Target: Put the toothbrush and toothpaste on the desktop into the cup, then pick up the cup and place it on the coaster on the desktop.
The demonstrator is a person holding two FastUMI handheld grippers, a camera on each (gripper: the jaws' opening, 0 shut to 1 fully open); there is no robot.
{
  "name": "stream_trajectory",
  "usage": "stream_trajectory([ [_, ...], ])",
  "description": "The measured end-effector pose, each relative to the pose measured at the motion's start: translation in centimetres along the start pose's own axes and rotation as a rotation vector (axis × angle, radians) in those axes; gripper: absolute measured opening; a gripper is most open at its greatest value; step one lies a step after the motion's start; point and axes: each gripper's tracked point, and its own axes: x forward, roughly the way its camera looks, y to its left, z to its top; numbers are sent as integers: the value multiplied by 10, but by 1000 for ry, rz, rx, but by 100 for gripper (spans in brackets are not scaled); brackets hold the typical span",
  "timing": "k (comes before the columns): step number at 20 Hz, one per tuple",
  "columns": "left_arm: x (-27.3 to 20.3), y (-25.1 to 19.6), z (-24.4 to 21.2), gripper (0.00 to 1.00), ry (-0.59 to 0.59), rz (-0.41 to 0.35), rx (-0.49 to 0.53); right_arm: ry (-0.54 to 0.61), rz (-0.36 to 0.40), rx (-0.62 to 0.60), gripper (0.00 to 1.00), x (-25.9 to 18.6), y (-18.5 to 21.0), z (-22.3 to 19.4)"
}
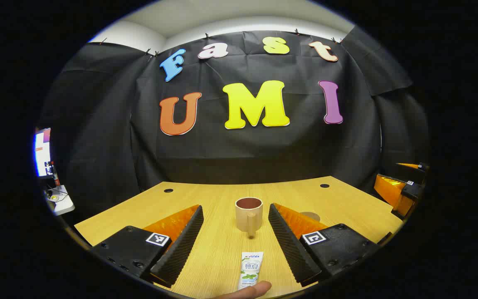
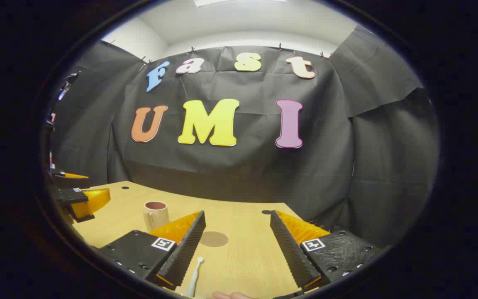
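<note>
in the left gripper view the left gripper (image 1: 235,245) hovers low over the counter (image 1: 347,199) with its fingers (image 1: 181,245) spread wide and nothing between them touching either one. the toothpaste (image 1: 250,269) lies flat on the counter in the gap between the fingers, lengthwise, clear of both. a fingertip (image 1: 249,289) rests at its near end. farther off, in line with the gap, the cup (image 1: 249,214) stands upright with its handle toward the camera; nothing shows inside it. the coaster (image 1: 310,216), a flat brown disc, lies on the counter just right of the cup, partly hidden behind the right finger. the right gripper (image 1: 405,187) shows at the far right edge of this view, near the counter's corner.

in the right gripper view the right gripper (image 2: 235,249) is also low over the counter (image 2: 247,245), fingers (image 2: 183,249) spread apart and gripping nothing. the toothbrush (image 2: 194,279) lies on the counter just beside the inner face of the left-hand finger, head pointing away; whether it touches the finger i cannot tell. the coaster (image 2: 214,238) lies bare between the fingers, farther out. the cup (image 2: 156,214) stands upright to its left, apart from it. the left gripper (image 2: 77,199) shows at the left edge, over the counter, beyond the cup.
</note>
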Motion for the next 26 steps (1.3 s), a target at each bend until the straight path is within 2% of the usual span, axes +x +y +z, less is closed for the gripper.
stream_trajectory([
  [8, 0, -5, 0, 100, 0, -5, -2, 15, 3, 13, 94, 0, 2, -1],
  [15, 0, -17, -7, 100, 28, -38, 5, 24, 2, 0, 94, 1, 2, -1],
  [19, -2, -23, -33, 100, 104, -73, -39, 36, 18, 6, 94, 3, 4, -3],
  [23, -9, -15, -86, 100, 247, -68, -37, 48, 48, 9, 95, 6, 10, -11],
  [26, -12, -23, -133, 100, 384, -97, -54, 58, 51, -15, 95, 12, 17, -20],
])
